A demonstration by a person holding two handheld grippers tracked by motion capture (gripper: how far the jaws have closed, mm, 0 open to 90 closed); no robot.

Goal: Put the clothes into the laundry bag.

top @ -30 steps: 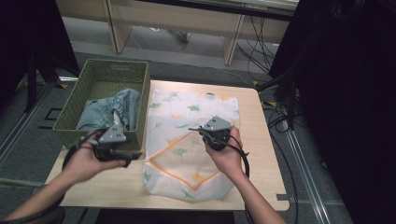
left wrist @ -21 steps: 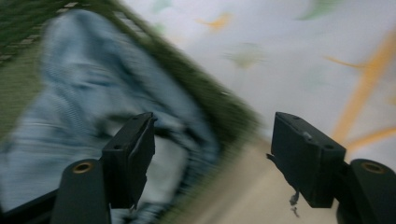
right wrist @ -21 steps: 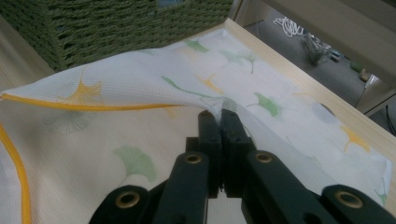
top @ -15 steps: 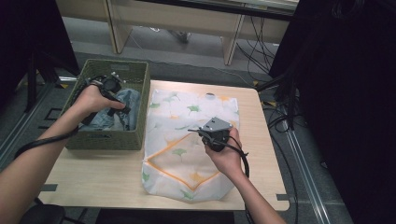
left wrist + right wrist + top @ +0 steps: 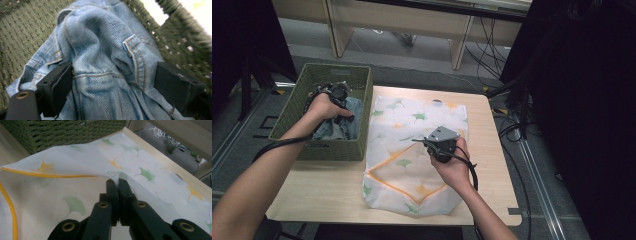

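Worktop (image 5: pixel 337 195): pale wood; it carries a green woven basket (image 5: pixel 302 95) at the left and a white bag (image 5: pixel 412 150) printed with ginkgo leaves, lying flat across the middle.
White bag: thin, light mesh-like fabric with an orange-yellow trim; likely limp and easy to lift, so a pinch on one layer should be enough to raise it.
Denim garment (image 5: pixel 105 62): crumpled inside the basket, towards the wall nearest the bag; soft, thick and heavier than the bag, judging by its bulky folds and seams. A seam ridge or the bunched middle looks the surest place to take hold.
Left arm: stretched forward and left, hand down inside the basket.
Left gripper (image 5: pixel 112 85): jaws set wide, one either side of a raised fold of denim, touching it but not closed.
Right arm: bent, hand over the middle of the bag.
Right gripper (image 5: pixel 119 185): jaws pressed together on a pinch of the bag's upper layer, holding it raised off the layer below.
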